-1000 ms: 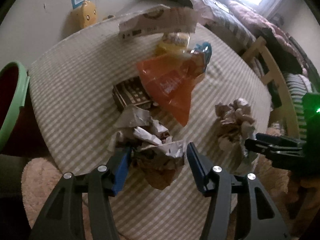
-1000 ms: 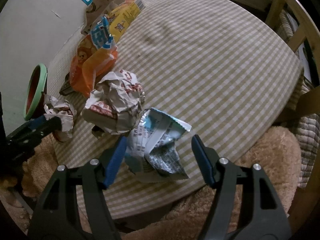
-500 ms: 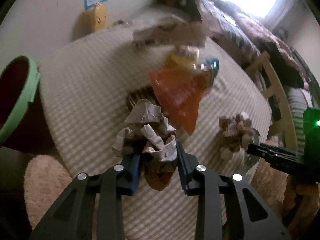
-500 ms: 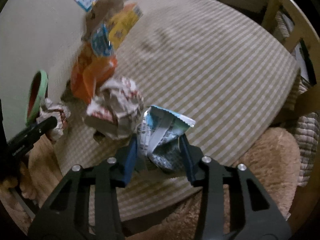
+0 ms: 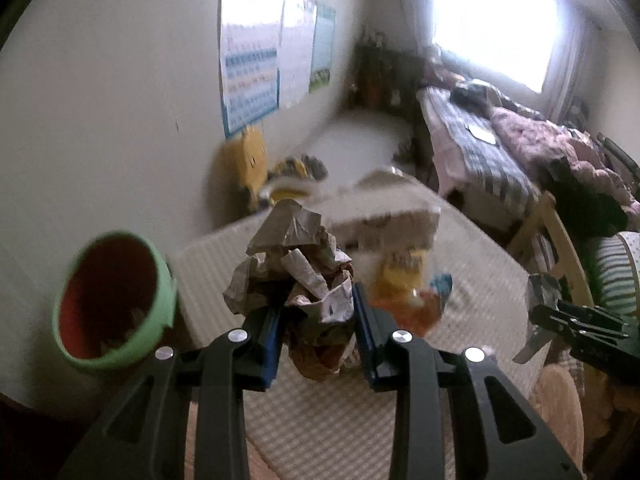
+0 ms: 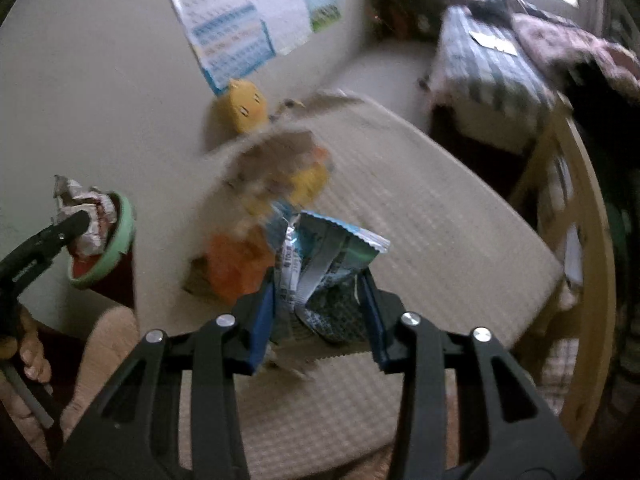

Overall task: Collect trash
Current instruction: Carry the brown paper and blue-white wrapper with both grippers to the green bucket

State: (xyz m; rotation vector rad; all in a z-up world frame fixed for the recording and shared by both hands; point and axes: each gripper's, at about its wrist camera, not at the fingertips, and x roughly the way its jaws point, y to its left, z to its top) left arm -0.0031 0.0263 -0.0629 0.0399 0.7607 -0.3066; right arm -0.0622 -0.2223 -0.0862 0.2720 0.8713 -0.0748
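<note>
Fingers (image 5: 362,320) pinching crumpled paper wad (image 5: 294,270) between them, blue wrapper (image 6: 324,276) likewise clamped

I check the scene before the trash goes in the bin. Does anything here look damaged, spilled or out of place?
Nothing stands out. The left gripper holds crumpled paper, the right gripper a blue wrapper. More wrappers lie on the table, blurred. The green bin stands upright.

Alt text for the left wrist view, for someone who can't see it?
The left gripper holds a crumpled paper wad above a checked table. A green-rimmed bin sits to the left, blurred wrappers lie beyond, and the right gripper enters at right.
</note>
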